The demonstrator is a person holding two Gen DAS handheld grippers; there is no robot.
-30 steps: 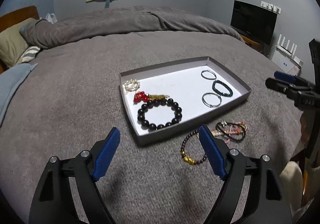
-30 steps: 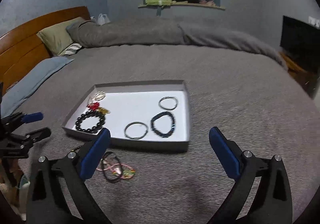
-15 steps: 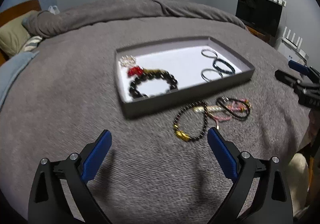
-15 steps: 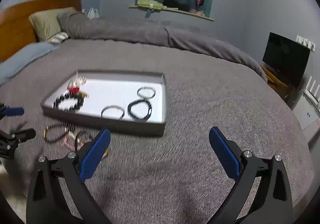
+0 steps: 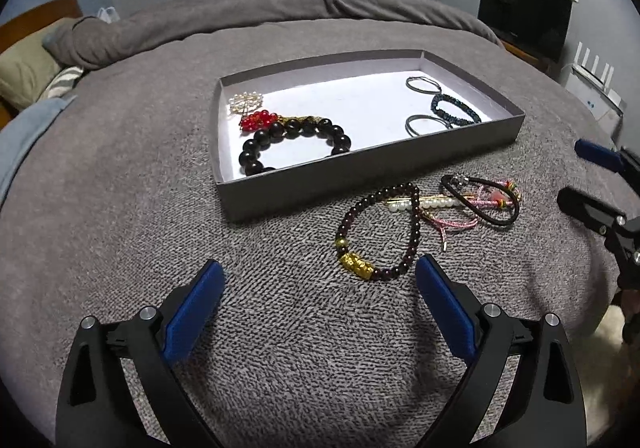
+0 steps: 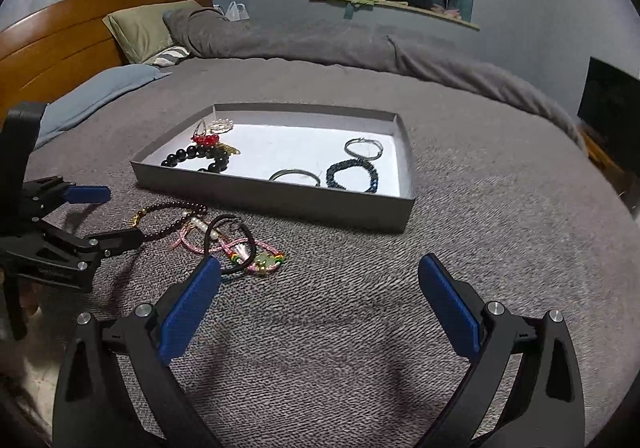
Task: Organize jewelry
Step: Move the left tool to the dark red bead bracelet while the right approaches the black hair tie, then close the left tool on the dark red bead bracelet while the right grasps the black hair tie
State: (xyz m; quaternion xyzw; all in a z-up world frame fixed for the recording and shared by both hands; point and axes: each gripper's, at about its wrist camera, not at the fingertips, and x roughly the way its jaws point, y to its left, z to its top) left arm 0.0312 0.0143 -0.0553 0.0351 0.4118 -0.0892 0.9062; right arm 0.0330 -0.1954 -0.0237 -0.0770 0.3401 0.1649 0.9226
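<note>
My left tongs [image 5: 318, 280] gape (just widened, nothing between) below the garnet bracelet [image 5: 378, 230]; right tongs [image 6: 320, 274] are released too.

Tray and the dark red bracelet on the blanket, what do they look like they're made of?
Tray: likely cardboard, matte grey outside, white inside, with thin folded walls. Bracelet: glossy dark red beads, perhaps stone or glass, plus a shiny gold-coloured charm, probably metal.

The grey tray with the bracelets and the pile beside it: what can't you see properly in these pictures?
- Big black bead bracelet in the grey cardboard tray: near wall hides its lower beads, both views.
- Tangled pink cords, right wrist view: too knotted to count.
- White pearl string: dark red bead bracelet covers part, left wrist view.
</note>
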